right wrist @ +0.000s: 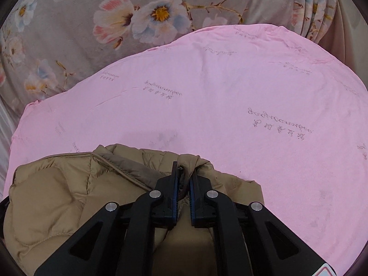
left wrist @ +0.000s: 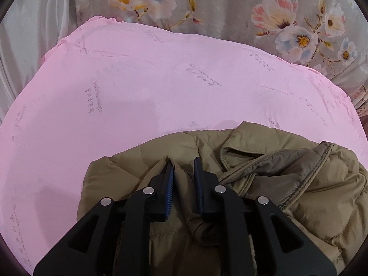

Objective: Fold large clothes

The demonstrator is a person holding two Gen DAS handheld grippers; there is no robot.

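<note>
A: Where is the jacket [left wrist: 299, 184]?
B: On the pink sheet [left wrist: 161, 92], at its near edge, below the floral curtain [left wrist: 230, 4]

A: And each hand-held gripper?
B: Left hand-held gripper [left wrist: 184, 163] slightly apart over jacket fabric; right hand-held gripper [right wrist: 184, 172] pinches a jacket fold

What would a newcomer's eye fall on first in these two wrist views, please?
The big pink sheet fills both views, with a flowered curtain behind it. At the near edge lies a crumpled tan puffer jacket; the right gripper pinches its fabric, while the left gripper stands slightly apart over it.
</note>
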